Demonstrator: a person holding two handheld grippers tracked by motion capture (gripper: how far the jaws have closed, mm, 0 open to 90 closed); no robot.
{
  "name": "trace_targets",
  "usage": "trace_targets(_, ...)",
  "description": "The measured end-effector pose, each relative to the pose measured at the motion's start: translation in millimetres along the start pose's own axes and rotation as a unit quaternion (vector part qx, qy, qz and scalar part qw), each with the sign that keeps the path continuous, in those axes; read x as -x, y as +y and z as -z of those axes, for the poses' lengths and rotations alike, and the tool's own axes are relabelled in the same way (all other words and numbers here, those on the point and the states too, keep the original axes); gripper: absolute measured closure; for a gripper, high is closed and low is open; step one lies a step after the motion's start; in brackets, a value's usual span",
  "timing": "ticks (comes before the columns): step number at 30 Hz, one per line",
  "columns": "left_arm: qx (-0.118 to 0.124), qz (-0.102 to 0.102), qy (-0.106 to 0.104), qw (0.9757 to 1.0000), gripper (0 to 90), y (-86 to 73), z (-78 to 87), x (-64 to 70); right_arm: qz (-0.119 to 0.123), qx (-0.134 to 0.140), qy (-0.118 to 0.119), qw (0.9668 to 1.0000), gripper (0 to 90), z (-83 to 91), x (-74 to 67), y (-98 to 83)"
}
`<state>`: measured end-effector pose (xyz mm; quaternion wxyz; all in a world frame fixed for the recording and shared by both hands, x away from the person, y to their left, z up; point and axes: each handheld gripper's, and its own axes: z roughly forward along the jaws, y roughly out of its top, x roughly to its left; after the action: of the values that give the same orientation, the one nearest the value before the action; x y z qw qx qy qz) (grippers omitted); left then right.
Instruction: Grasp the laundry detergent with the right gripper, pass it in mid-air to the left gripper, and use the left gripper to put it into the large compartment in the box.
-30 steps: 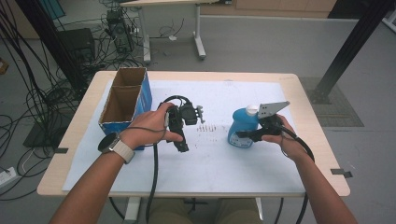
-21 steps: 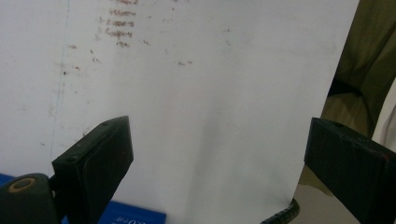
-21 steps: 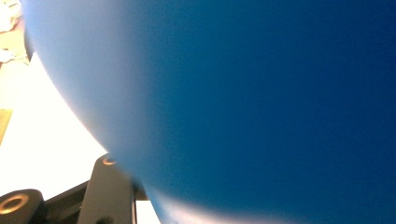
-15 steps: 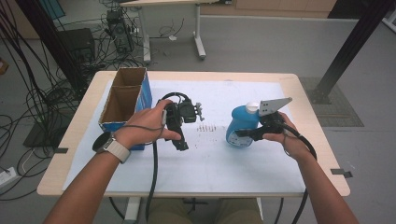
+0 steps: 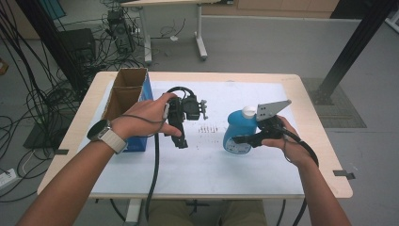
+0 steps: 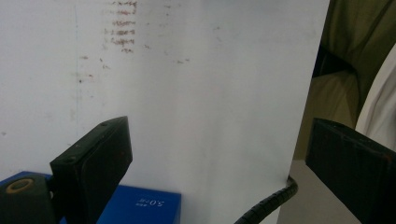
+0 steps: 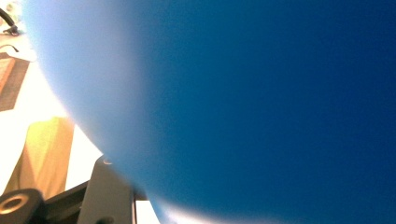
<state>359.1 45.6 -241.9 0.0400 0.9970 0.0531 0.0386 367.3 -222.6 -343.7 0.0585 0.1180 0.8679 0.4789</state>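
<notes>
My right gripper [image 5: 237,139] is clamped on the blue bottle [image 5: 239,132], its jaws pinching the lower body from the side nearest me. The bottle stands upright with its white cap [image 5: 248,111] at the top, just beyond my knuckles and beside the grey plate [image 5: 272,109] on top of the gripper. In the right gripper view the bottle's blue wall [image 7: 261,107] sits pressed right up against the camera, blurred, with one black jaw showing at the lower left beneath it.

My left gripper [image 5: 181,141] points down toward the white sheet [image 5: 211,165] with its jaws spread wide and nothing between them. In the left gripper view the two black jaws stand well apart, bare white sheet [image 6: 210,102] between them, and a patch of small brown marks [image 6: 122,28] lies farther off ahead of the jaws. A corner of the blue box [image 6: 140,207] sits right by one jaw, near the camera, and the gripper's cable [image 6: 268,205] curls below the other.

From above, the open cardboard box [image 5: 124,101] with blue sides stands just beyond my left wrist, on the far side of my left hand [image 5: 143,120] from the bottle. The bottle is well apart from my left gripper, with the brown marks [image 5: 207,128] on the sheet between the two. My right hand [image 5: 287,141] grips the tool from behind the bottle.
</notes>
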Motion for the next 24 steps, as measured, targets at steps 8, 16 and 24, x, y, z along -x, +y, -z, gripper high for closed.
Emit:
trace_targets(8, 0.002, -0.004, -0.004, 1.0, 7.6, 5.9, 16.5, -1.1, 0.008, -0.01, 0.017, 0.9998, 43.7, -1.7, -14.5, 16.1)
trace_targets(16, 0.005, -0.006, -0.005, 1.0, 7.6, 5.4, 28.3, 0.3, 0.02, -0.013, 0.028, 0.9993, 43.8, -7.7, -21.9, 32.3)
trace_targets(24, 0.004, -0.011, -0.002, 0.9999, 7.4, 2.5, 42.2, -2.5, 0.03, -0.01, 0.04, 0.9987, 43.8, -18.1, -24.3, 43.3)
